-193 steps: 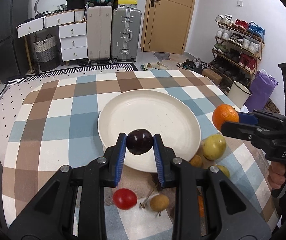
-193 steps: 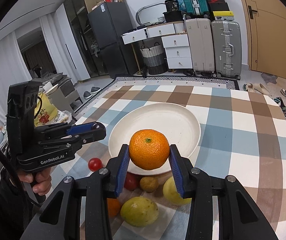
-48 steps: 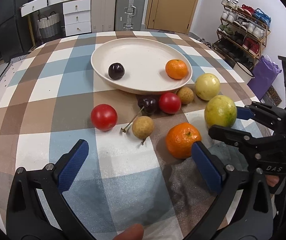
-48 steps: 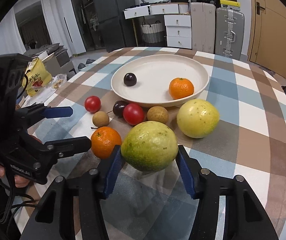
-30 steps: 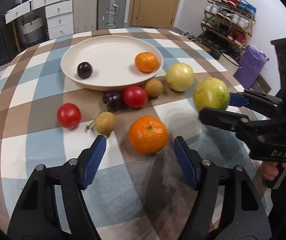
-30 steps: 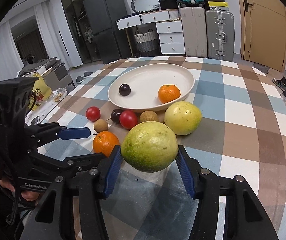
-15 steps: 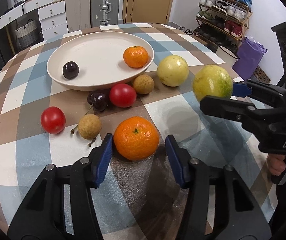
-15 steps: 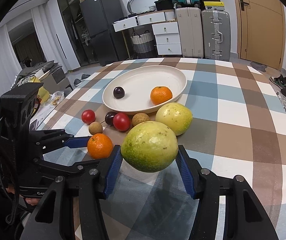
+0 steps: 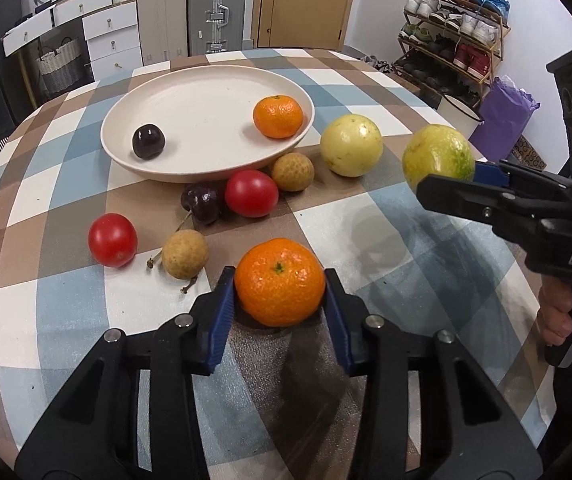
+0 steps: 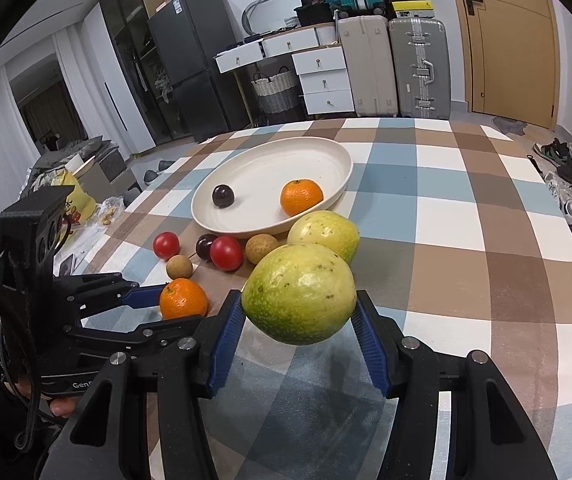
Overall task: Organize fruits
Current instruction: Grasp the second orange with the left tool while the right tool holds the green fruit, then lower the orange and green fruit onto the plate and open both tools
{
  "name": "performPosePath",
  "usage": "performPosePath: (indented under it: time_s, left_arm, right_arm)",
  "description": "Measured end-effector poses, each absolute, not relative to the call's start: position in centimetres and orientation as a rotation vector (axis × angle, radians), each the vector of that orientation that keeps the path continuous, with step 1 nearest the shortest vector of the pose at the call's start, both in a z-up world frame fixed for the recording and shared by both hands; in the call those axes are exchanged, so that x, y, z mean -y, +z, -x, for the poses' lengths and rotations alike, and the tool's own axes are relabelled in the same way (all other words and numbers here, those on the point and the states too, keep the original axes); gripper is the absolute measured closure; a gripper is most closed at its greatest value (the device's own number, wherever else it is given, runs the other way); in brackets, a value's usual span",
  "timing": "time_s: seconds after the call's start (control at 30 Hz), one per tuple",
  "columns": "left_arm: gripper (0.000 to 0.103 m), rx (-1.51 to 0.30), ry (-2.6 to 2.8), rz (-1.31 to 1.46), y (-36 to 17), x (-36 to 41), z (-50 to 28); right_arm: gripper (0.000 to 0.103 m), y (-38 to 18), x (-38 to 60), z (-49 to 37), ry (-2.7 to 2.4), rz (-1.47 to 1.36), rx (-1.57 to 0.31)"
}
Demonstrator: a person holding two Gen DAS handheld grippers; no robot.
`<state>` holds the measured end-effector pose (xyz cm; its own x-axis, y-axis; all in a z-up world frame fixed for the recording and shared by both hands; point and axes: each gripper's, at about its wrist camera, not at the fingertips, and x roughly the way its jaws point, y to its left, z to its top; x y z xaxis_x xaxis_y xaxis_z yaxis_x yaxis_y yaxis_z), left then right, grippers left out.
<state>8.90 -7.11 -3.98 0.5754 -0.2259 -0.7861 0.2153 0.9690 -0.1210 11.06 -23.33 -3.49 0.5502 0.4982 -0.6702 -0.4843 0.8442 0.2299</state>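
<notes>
A cream plate (image 9: 206, 80) on the checked tablecloth holds a dark plum (image 9: 148, 141) and a tangerine (image 9: 278, 117). My left gripper (image 9: 280, 292) is shut on a second tangerine (image 9: 279, 282) that rests on the cloth. My right gripper (image 10: 300, 316) is shut on a yellow-green guava (image 10: 300, 298) and holds it above the table, right of the plate; it also shows in the left wrist view (image 9: 438, 158). On the cloth near the plate lie a yellow guava (image 9: 351, 145), two red tomatoes (image 9: 112, 239) (image 9: 251, 193), a dark cherry (image 9: 201, 204) and two longans (image 9: 185, 254) (image 9: 293, 166).
The table edge runs close on the right, with a shoe rack (image 9: 454, 36) and purple bag (image 9: 506, 114) beyond. Suitcases (image 9: 188, 8), white drawers (image 9: 86, 36) and a door (image 9: 306, 0) stand behind the table. A fridge (image 10: 190, 64) is at back left.
My left gripper has moved up to the tangerine on the cloth and closed its jaws onto it. My right gripper has lifted the yellow-green guava higher off the table.
</notes>
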Motion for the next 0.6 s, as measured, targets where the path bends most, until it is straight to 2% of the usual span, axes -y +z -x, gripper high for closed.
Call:
performPosePath:
  time_s: [0.6]
  left_arm:
    - [0.064,-0.800,-0.237,0.062,1.0,4.5,-8.1]
  right_arm:
    - [0.048,0.1,22.2,-12.0,0.604,-0.039,-0.728]
